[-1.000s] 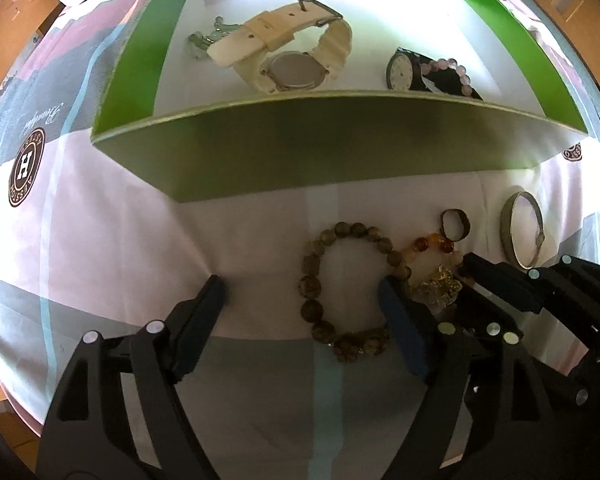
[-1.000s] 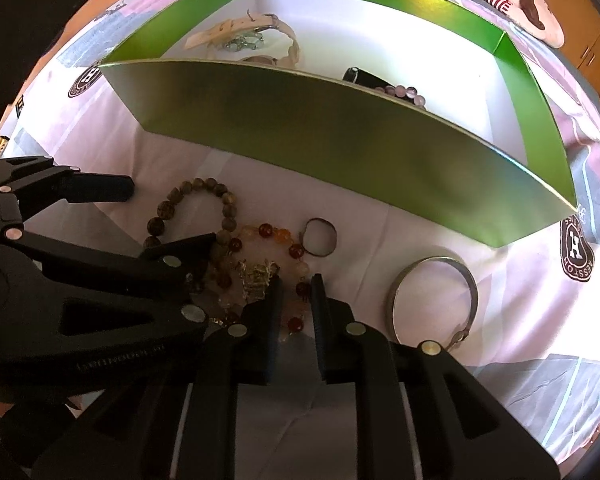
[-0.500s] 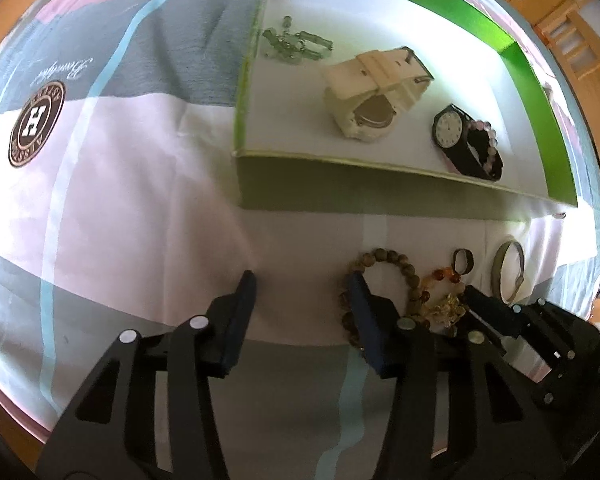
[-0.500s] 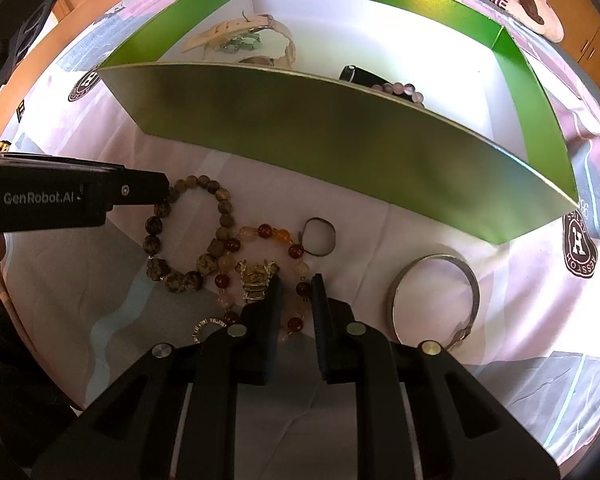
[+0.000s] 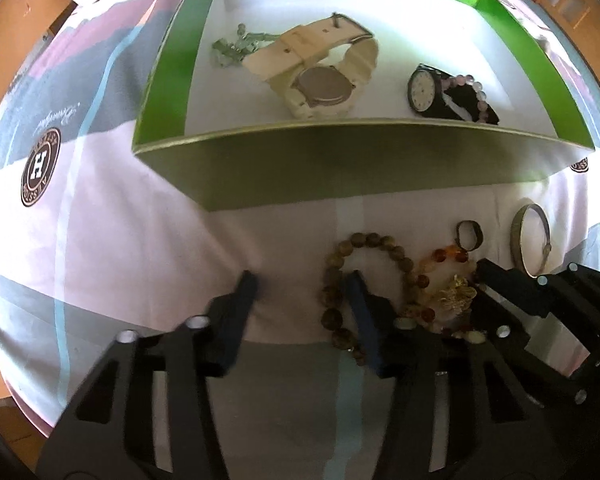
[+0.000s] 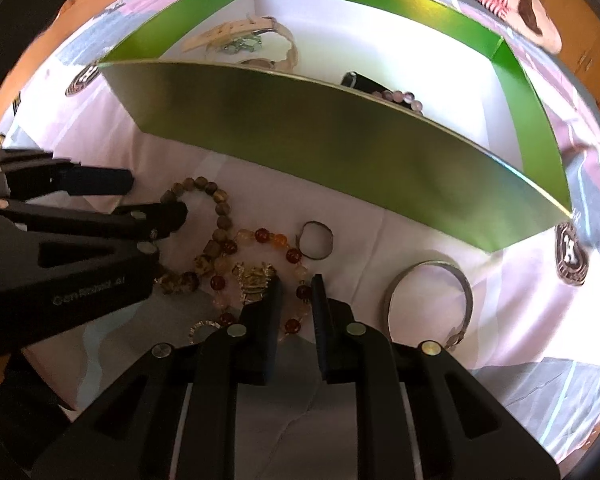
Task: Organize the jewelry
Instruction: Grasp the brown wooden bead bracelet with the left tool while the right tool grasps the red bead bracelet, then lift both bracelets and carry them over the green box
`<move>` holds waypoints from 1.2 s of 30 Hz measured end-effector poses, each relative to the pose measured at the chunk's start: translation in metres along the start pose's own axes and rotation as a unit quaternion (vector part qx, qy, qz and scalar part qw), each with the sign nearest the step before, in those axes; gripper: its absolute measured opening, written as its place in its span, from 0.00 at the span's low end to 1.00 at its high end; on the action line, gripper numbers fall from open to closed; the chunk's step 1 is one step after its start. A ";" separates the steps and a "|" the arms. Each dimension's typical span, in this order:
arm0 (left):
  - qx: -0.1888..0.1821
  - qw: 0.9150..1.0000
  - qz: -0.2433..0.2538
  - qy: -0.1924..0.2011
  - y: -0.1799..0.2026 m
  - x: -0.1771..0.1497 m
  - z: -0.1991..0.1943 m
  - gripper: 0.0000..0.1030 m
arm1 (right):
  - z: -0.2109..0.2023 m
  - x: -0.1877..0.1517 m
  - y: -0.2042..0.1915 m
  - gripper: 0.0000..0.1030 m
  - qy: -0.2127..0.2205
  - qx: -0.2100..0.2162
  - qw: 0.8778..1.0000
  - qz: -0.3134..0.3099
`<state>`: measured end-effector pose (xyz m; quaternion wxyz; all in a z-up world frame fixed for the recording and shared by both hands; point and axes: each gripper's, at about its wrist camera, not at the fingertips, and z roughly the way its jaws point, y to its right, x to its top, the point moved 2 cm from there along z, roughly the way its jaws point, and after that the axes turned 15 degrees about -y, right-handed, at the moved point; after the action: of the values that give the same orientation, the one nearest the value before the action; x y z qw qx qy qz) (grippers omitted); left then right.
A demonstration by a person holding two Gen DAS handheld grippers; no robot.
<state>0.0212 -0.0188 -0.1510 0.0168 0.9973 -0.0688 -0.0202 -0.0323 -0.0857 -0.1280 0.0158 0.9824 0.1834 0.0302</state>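
Observation:
A brown bead bracelet (image 5: 374, 239) lies on the cloth in front of the green box (image 5: 340, 164). My left gripper (image 5: 300, 292) is closing, its jaws still apart. One finger stands inside the bracelet's loop, so the loop's left strand lies between the fingers, unpinched. Beside it an amber bead bracelet (image 6: 262, 235) is tangled with a gold charm (image 6: 256, 276). My right gripper (image 6: 296, 296) stands over it with a narrow gap. The amber strand runs through that gap, and the pads do not visibly press it.
On the box's white floor lie a cream watch (image 5: 320, 72), a dark watch (image 5: 422, 88), a pink bead bracelet and a small silvery trinket. A small ring (image 6: 331, 240) and a metal bangle (image 6: 428, 266) lie on the cloth to the right. The left gripper's fingers (image 6: 160, 216) sit close to the right gripper.
The left gripper's jaws have narrowed. It swung away to the left and came back, and one finger now stands inside the brown bracelet's loop. The right gripper has not moved.

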 end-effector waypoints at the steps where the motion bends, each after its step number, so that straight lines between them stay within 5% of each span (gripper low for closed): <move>1: 0.000 1.000 0.000 0.001 0.001 0.000 -0.001 0.25 | 0.000 0.000 -0.001 0.16 0.001 -0.005 1.000 -0.004; 2: -0.004 1.000 -0.001 0.001 0.001 0.000 -0.002 0.10 | -0.001 -0.001 -0.002 0.14 0.002 -0.004 1.000 -0.005; 8: -0.020 0.999 -0.014 0.023 -0.008 -0.001 -0.024 0.10 | -0.014 -0.003 -0.002 0.07 0.016 0.011 1.000 -0.004; 16: -0.056 0.992 -0.007 0.109 -0.025 -0.017 -0.094 0.10 | -0.072 -0.012 0.013 0.07 0.087 0.065 0.994 0.013; 28: 0.008 0.970 -0.026 0.240 -0.039 -0.029 -0.146 0.10 | -0.141 -0.013 0.043 0.07 0.239 0.064 0.967 0.061; 36: 0.048 0.957 -0.024 0.285 -0.037 -0.006 -0.170 0.10 | -0.162 -0.003 0.063 0.07 0.300 0.084 0.946 0.086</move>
<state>0.0280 0.0237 0.0177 -0.0130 0.9627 -0.0384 0.2676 -0.0231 -0.1418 0.0361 -0.1254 0.9378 0.0963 0.3091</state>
